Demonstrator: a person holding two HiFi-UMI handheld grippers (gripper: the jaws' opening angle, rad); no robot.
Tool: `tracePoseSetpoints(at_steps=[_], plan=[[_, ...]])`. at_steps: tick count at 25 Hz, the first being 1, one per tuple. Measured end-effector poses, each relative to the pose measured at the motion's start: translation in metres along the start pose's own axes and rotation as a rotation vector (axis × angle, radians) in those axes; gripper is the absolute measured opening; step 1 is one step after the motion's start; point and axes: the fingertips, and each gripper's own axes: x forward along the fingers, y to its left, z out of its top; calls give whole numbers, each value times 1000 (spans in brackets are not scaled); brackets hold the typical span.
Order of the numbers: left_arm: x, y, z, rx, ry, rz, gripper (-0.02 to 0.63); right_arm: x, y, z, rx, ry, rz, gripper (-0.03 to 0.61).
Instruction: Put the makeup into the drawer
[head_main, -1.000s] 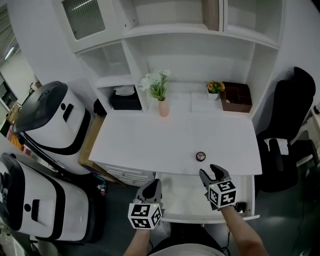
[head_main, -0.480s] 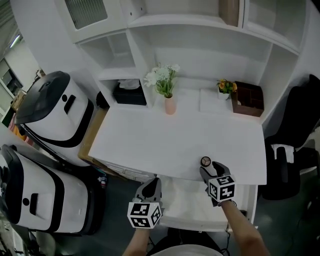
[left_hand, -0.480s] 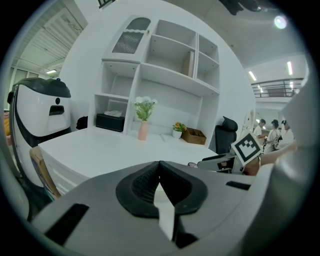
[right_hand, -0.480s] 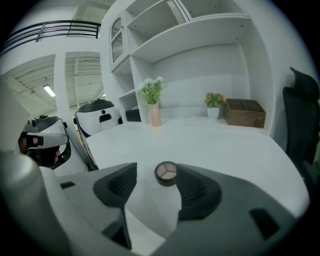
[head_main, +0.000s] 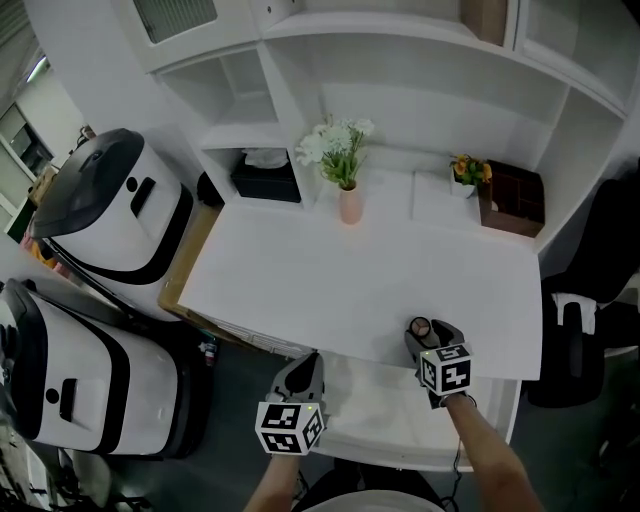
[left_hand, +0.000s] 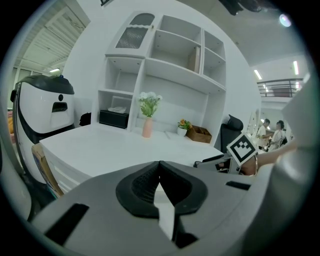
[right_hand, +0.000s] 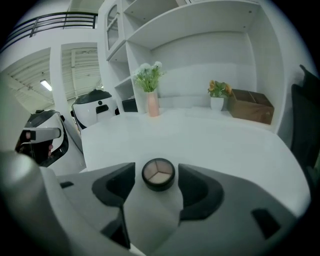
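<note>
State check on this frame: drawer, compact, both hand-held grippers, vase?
drawer: pulled open below the desk edge.
makeup compact: on the desk near its front edge, between the right jaws, ungripped.
right hand-held gripper: open, jaws have just been opening.
left hand-held gripper: shut, empty.
vase: upright, flowers in it.

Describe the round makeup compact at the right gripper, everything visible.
The makeup compact is small and round: black rim, open pan split into three beige-brown wedges. It lies flat near the front edge of the white desk, between the jaws of the right gripper, which have just been opening; neither pad touches it.
</note>
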Motion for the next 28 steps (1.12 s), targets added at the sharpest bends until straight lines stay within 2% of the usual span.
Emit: tracePoseSetpoints(at_steps=[13,17,20,28], plan=[[1,7,-7,-39,6,28,3,10,-3,-8,-30,104,-43,252],[-2,9,-9,-36,9,33,3,10,-5,-7,-34,103,-61,249],[-5,9,-11,-36,12,35,3,9,-5,-7,-50,104,-58,218],[-15,10,-14,-31,11,42,3,3,-1,-5,-52,63,-49,215]])
